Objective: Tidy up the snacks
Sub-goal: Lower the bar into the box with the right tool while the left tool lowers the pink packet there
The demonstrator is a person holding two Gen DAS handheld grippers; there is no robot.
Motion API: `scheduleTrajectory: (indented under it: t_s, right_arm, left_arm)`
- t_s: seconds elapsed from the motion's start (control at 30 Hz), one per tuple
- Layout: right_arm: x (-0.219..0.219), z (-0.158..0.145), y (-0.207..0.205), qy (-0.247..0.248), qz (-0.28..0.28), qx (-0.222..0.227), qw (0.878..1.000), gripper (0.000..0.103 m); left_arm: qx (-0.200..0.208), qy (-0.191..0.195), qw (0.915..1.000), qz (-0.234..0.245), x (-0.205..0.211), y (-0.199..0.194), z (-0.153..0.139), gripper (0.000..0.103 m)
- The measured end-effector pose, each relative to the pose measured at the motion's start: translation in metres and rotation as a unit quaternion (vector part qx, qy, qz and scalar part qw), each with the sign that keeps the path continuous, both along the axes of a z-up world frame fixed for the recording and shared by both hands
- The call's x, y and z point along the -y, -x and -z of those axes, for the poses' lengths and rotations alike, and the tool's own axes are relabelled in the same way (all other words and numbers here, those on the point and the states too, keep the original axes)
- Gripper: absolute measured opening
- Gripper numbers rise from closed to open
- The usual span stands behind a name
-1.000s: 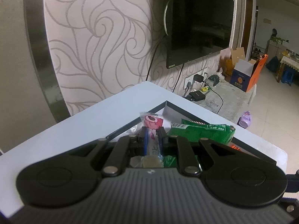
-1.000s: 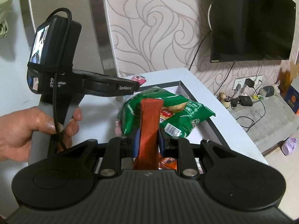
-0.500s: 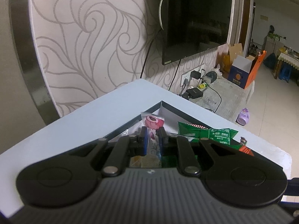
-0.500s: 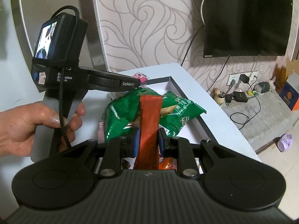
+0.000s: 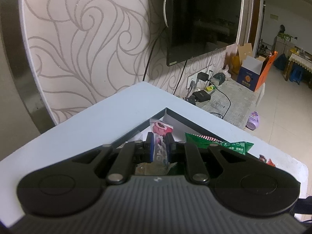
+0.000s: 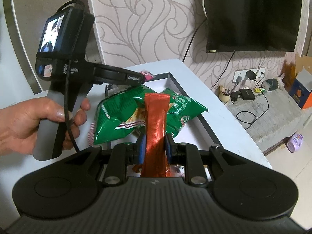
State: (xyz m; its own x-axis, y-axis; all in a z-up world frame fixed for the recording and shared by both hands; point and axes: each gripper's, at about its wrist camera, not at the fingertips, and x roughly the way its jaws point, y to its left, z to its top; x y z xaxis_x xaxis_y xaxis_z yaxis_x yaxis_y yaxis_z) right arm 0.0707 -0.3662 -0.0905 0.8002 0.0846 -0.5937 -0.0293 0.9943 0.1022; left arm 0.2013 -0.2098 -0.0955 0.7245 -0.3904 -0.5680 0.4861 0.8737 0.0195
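Two clamped packets, red and pink

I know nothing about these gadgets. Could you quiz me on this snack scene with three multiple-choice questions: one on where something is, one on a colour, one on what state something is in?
1. Where does the green chip bag lie?
A. in the dark-rimmed tray
B. on the floor
C. on the television

2. What colour is the stick packet in the right tongs?
A. blue
B. red
C. yellow

3. How are the left tongs?
A. wide open, empty
B. shut on the pink cartoon packet
C. out of sight

Answers: 1 A, the bag rests inside the tray's rim. 2 B, the foil is red. 3 B, both pads press the packet.
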Motion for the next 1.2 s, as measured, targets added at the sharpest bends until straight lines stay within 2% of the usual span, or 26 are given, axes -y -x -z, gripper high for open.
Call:
scheduleTrajectory:
  t_s: [0.67,1.2]
  right_arm:
    - [-0.001,0.008,-0.017,0.012,-0.003,-0.029,1.0,0.024]
    - [0.0,0.016,-0.024,0.016,-0.004,-0.042,0.999,0.024]
  left_arm:
    - [0.002,-0.017,0.9998,0.013,0.014,-0.018,0.006,0.017]
    - [-0.018,-0.006,0.9994,0.028,0.01,-0.014,0.007,0.016]
